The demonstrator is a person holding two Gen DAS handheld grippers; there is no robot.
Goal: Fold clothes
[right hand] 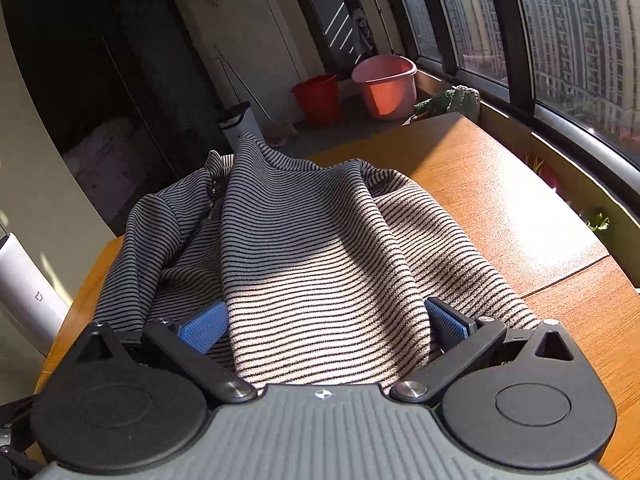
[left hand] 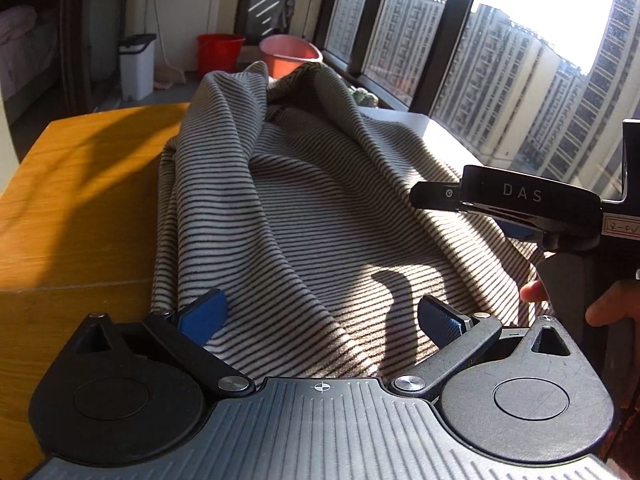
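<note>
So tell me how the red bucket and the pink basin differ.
The red bucket is deep red with straight sides; the pink basin is paler and wider, with a rolled rim. The bucket stands in shade, the basin catches sunlight. Both sit upright and side by side beyond the striped garment.

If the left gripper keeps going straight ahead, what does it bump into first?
Most likely the striped cloth. The left gripper is open, and the cloth already lies between its fingers and bunches up ahead. Depth is hard to judge.
</note>
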